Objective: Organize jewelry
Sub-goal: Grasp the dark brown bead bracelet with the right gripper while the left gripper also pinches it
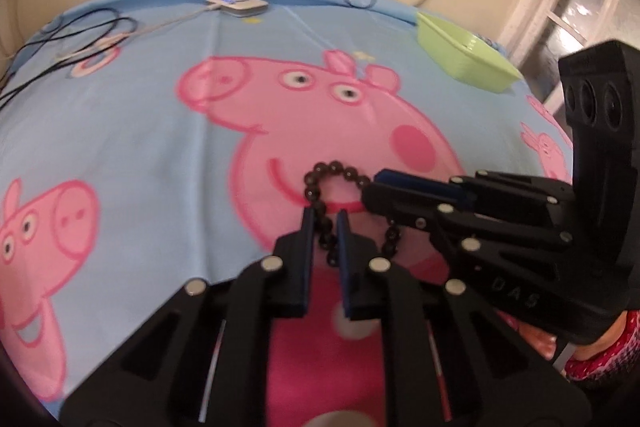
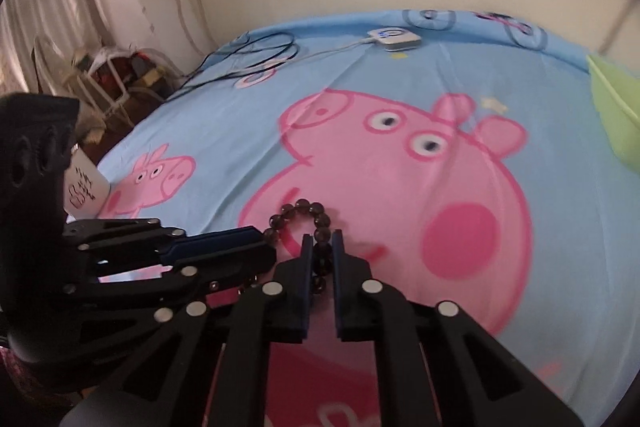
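A dark beaded bracelet (image 1: 334, 173) is held up above the blue cartoon-pig bedsheet (image 1: 120, 131). My left gripper (image 1: 325, 218) is shut on one side of the bead loop. My right gripper (image 2: 322, 241) is shut on the other side of the bracelet (image 2: 304, 211). In the left wrist view the right gripper (image 1: 370, 187) comes in from the right and touches the beads. In the right wrist view the left gripper (image 2: 264, 241) comes in from the left. Part of the loop hangs down behind the fingers.
A light green plastic basket (image 1: 468, 57) stands at the far right of the bed and shows at the right edge of the right wrist view (image 2: 616, 115). A white device (image 1: 236, 5) with cables (image 1: 80, 27) lies at the far edge. A wall is behind.
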`<move>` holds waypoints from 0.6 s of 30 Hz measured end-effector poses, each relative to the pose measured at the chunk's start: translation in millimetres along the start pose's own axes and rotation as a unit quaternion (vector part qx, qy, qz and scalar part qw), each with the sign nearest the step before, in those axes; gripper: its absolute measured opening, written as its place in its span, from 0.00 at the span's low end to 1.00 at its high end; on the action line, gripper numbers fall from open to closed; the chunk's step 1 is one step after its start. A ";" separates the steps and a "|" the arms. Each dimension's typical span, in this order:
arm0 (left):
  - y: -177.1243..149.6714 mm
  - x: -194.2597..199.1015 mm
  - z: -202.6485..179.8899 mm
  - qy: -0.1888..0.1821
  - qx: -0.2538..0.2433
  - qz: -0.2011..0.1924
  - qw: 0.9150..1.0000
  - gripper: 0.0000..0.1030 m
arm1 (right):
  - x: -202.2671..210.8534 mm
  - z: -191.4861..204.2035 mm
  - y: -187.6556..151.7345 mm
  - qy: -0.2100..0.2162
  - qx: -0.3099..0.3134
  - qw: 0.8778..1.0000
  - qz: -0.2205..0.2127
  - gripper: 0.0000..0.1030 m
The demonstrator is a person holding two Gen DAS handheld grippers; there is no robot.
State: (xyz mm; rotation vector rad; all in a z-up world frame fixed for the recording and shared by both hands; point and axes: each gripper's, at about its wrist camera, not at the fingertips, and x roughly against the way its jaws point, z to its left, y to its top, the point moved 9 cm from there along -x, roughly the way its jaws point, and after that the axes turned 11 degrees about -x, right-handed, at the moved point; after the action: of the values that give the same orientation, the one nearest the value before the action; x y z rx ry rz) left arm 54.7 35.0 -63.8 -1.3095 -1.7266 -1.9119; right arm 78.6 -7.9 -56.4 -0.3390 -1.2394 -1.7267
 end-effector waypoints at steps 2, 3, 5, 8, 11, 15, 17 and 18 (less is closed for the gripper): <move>5.5 -7.1 -16.4 -0.013 -0.013 0.001 1.000 0.10 | 15.6 -21.2 -0.5 -0.001 -0.038 0.999 -0.016 0.00; 7.9 -10.2 -22.5 -0.019 -0.018 0.002 1.000 0.10 | 22.5 -31.6 -0.6 -0.004 -0.052 0.998 -0.024 0.00; 14.6 -19.1 -40.5 -0.036 -0.030 0.002 0.999 0.10 | 37.6 -59.3 -3.7 -0.012 -0.088 0.995 -0.038 0.00; 26.7 -31.9 -62.9 -0.052 -0.040 0.001 0.998 0.10 | 56.9 -91.9 -9.4 -0.017 -0.137 0.989 -0.056 0.00; 37.4 -43.4 -80.4 -0.053 -0.049 -0.007 0.997 0.10 | 72.7 -111.4 -13.3 -0.035 -0.154 0.985 -0.076 0.00; 41.9 -48.8 -89.7 -0.034 -0.064 -0.007 0.997 0.10 | 75.1 -114.7 -14.4 -0.055 -0.149 0.984 -0.080 0.00; 41.1 -48.2 -89.4 -0.033 -0.065 -0.007 0.997 0.10 | 73.4 -113.8 -13.7 -0.060 -0.145 0.985 -0.078 0.00; 41.0 -48.2 -89.7 -0.033 -0.064 -0.007 0.997 0.10 | 73.1 -113.6 -14.2 -0.059 -0.146 0.984 -0.078 0.00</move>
State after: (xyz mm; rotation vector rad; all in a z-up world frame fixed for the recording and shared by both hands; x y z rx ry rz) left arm 70.9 -73.6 -62.5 -1.4255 -1.6717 -2.0397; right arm 62.1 -142.5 -66.1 -0.5360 -1.1197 -2.0550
